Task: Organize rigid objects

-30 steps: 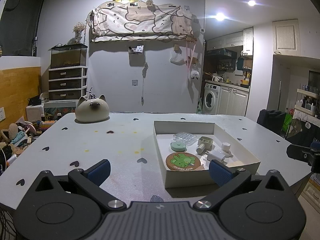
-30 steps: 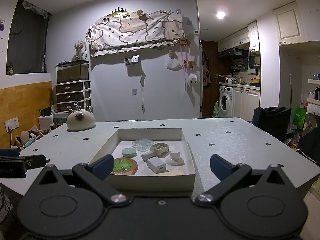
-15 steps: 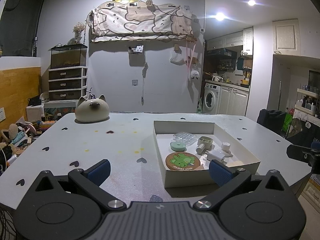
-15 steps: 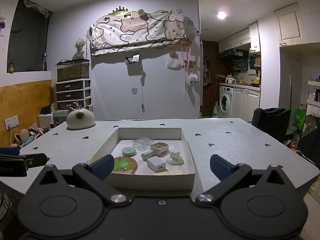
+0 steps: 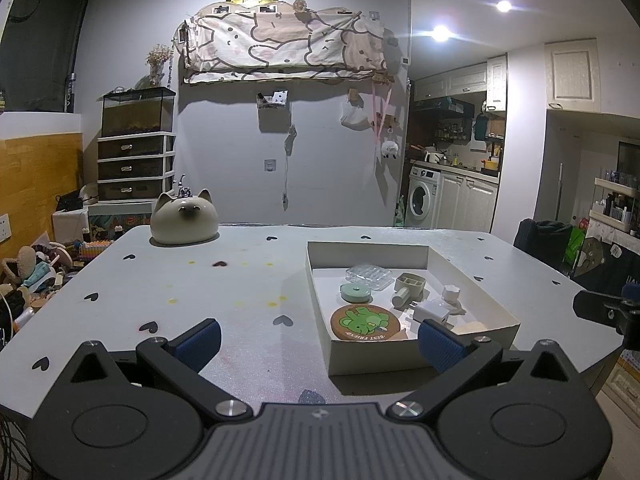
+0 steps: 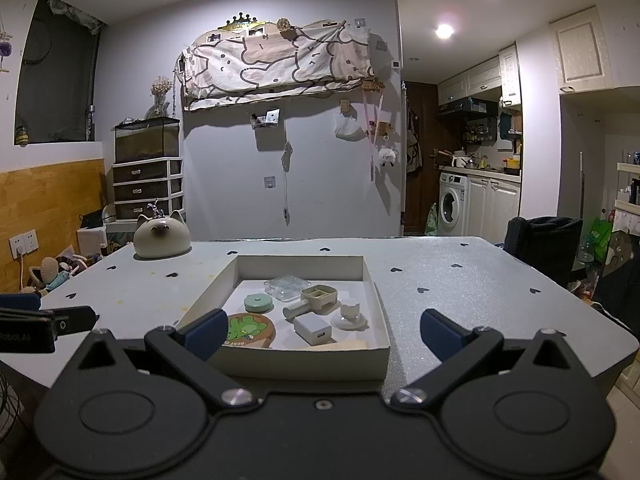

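A shallow white box [image 6: 304,364] [image 5: 416,362] sits on the grey table. Inside lie a round green frog coaster [image 6: 250,329] [image 5: 365,323], a mint round tin [image 6: 258,303], a clear plastic case [image 6: 287,286], a beige handled holder [image 6: 316,298], a white charger cube [image 6: 313,329] and a small white cap piece [image 6: 349,312]. My left gripper [image 5: 319,343] is open and empty, at the table's near edge left of the box. My right gripper [image 6: 320,334] is open and empty, just in front of the box.
A cream cat-shaped ceramic jar [image 5: 184,219] [image 6: 161,237] stands at the table's far left. The table [image 5: 224,288] has black heart marks and yellow stains. A dark chair [image 6: 544,240] is at the right. Toys and clutter lie on the floor at the left.
The right wrist view has risen and tilted slightly; the left has not visibly moved. Both grippers stay open and empty.
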Action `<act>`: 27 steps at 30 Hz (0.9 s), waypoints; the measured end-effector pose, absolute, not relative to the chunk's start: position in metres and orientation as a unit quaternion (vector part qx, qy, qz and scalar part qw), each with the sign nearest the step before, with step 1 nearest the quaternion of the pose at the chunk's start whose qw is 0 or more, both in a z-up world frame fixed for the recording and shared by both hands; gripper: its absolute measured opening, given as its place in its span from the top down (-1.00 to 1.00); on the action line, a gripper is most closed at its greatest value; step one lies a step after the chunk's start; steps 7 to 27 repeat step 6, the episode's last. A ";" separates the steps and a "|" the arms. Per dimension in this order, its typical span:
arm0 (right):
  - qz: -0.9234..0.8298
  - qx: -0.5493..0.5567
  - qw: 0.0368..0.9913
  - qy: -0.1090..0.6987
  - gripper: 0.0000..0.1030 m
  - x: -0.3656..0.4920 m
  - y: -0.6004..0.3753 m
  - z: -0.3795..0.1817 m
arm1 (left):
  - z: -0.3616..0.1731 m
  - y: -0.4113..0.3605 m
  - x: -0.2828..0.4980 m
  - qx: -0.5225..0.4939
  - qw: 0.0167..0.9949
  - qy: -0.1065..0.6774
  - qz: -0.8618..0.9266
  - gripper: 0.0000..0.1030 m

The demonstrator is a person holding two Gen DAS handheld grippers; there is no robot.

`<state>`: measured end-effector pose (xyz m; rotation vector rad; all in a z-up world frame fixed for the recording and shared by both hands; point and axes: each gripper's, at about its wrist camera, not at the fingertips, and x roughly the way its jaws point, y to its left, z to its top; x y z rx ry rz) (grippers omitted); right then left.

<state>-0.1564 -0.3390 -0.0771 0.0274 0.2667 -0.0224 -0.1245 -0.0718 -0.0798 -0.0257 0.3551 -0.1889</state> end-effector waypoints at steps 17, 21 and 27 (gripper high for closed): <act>-0.010 0.012 0.991 0.134 -1.00 -0.157 -0.338 -0.077 | -0.080 -0.071 -0.126 -0.013 0.980 0.177 -0.094 -1.00; -0.010 0.012 0.991 0.134 -1.00 -0.157 -0.338 -0.077 | -0.080 -0.071 -0.126 -0.013 0.980 0.177 -0.094 -1.00; -0.010 0.012 0.991 0.134 -1.00 -0.157 -0.338 -0.077 | -0.080 -0.071 -0.126 -0.013 0.980 0.177 -0.094 -1.00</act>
